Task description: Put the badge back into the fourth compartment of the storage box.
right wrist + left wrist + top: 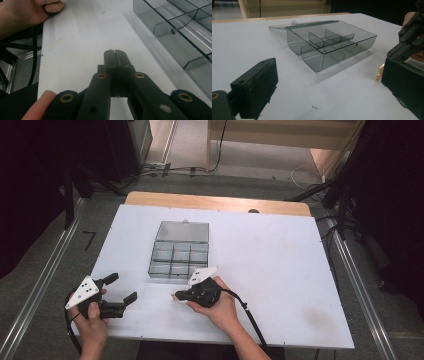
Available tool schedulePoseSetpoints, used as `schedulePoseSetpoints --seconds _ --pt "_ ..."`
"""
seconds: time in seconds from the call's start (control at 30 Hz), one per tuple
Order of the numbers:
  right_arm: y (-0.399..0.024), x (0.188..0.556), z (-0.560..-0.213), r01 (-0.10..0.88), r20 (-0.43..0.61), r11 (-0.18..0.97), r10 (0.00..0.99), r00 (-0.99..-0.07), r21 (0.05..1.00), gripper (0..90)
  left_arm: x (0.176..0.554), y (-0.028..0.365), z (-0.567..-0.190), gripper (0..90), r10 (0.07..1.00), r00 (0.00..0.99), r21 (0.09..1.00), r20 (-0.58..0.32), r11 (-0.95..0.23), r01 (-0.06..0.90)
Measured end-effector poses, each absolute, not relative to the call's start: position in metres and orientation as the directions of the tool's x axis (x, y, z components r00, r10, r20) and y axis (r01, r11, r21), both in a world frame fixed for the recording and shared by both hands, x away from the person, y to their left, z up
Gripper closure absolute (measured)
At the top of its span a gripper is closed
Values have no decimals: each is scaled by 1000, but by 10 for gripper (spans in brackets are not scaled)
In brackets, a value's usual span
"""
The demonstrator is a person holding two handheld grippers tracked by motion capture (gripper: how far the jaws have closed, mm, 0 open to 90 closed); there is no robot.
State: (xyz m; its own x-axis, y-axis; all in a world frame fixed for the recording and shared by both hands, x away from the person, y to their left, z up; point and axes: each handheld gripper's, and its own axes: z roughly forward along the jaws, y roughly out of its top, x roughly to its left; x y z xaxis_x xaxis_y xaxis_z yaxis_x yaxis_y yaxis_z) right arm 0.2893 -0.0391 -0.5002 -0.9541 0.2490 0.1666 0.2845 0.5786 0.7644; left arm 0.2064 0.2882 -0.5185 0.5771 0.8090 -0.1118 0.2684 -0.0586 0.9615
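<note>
Two grippers flank our open box [178, 251] mid-table: left gripper [121, 290] spread wide, right gripper [176, 296] pressed closed. We judge the box light, rigid, slippery; grasp a wall.

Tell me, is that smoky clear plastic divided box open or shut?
Open: the smoky clear plastic divided box has its lid folded flat behind it, compartments exposed.

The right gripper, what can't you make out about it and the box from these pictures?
- Right gripper: jaws pressed together in its own view, so whether they pinch anything is hidden.
- Small gold-coloured piece: half covered by a black jaw in the left gripper view; too small in the high view to identify.
- Compartment box: cut off by the frame edge in the right gripper view; any tiny contents are unreadable from above.
</note>
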Motion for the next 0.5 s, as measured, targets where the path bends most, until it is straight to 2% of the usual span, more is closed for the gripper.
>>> schedulePoseSetpoints --seconds 0.5 --pt "-37 289 -491 281 162 561 253 -954 779 878 205 289 -518 0 814 570 964 -111 -51 260"
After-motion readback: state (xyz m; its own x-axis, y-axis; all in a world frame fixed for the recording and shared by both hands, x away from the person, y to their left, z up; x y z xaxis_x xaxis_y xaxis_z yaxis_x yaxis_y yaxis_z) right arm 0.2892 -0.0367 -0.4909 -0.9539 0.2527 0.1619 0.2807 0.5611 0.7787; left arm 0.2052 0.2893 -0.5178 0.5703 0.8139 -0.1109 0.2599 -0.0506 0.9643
